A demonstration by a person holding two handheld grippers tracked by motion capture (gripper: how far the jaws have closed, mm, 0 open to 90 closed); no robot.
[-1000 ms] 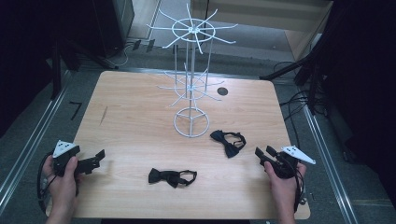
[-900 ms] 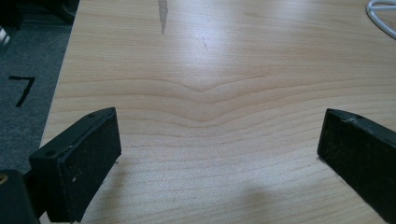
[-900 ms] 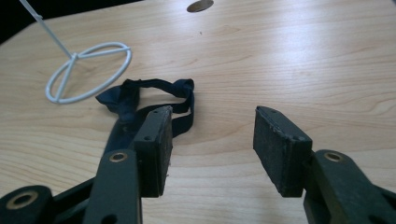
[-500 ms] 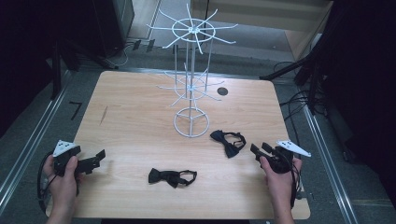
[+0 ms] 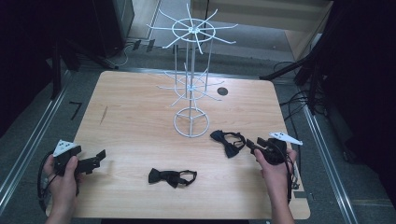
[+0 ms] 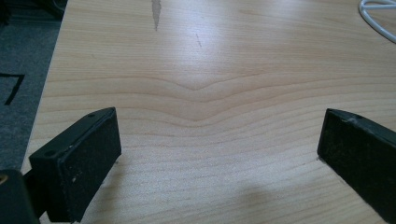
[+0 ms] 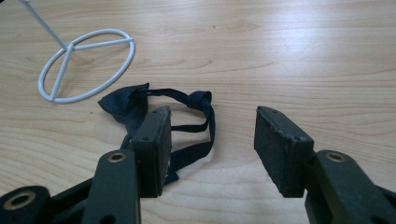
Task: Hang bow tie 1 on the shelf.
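Table [image 5: 140, 116]: two bow ties [image 5: 172, 177], one rack [image 5: 190, 84].

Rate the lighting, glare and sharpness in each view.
High view: table evenly lit, surroundings nearly black, picture soft. Left gripper view: wood grain crisp, pale glare near the top. Right gripper view: bow tie sharp, glare at upper right.

high view looks forward and down over the whole bench [image 5: 140, 107]. both claw views skim it closely; the right one shares the bow tie [image 7: 135, 105] and the stand's ring base [image 7: 88, 63].
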